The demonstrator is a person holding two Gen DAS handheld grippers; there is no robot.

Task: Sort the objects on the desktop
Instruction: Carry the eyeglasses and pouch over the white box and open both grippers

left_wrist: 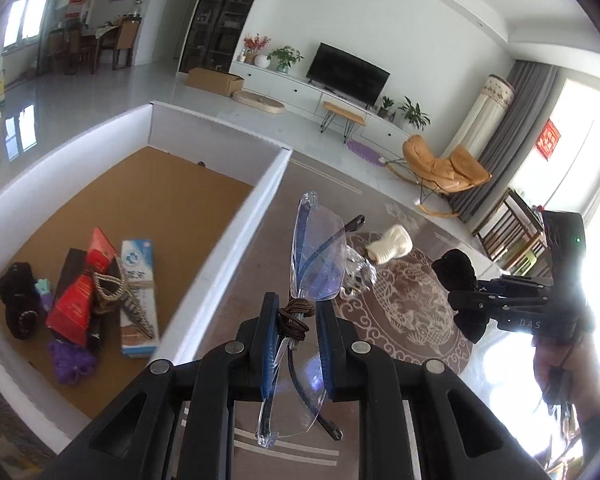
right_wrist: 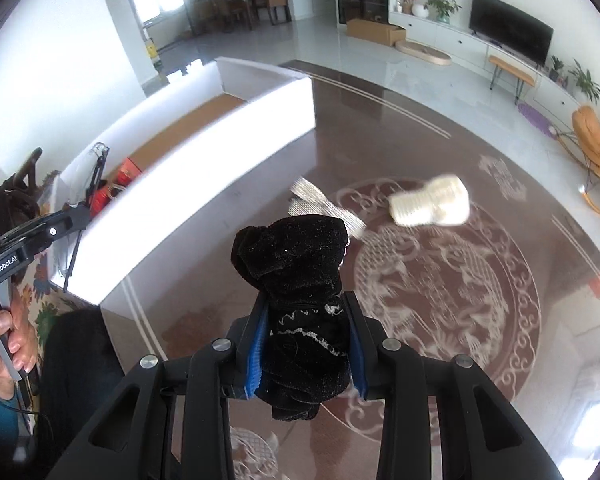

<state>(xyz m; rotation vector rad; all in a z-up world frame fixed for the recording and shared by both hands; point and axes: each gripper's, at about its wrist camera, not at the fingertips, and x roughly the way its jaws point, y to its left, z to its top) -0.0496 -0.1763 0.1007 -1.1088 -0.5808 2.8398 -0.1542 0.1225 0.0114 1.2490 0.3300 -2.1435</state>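
My left gripper (left_wrist: 296, 320) is shut on rimless glasses (left_wrist: 320, 256) with a brown cord wound at the bridge, held above the glass table beside the white box (left_wrist: 268, 188). The glasses also show in the right wrist view (right_wrist: 94, 176). My right gripper (right_wrist: 306, 328) is shut on a black velvet cloth item (right_wrist: 296, 276), which also shows in the left wrist view (left_wrist: 458, 270). A cream knitted roll (right_wrist: 432, 200) and a silver mesh pouch (right_wrist: 324, 204) lie on the table.
The box's cork floor holds a blue-white carton (left_wrist: 138, 288), red packs (left_wrist: 76, 300), a black item (left_wrist: 18, 300) and a purple item (left_wrist: 70, 362). A clear crumpled wrapper (left_wrist: 358, 276) lies beyond the glasses. The table carries a round dragon pattern (right_wrist: 440, 296).
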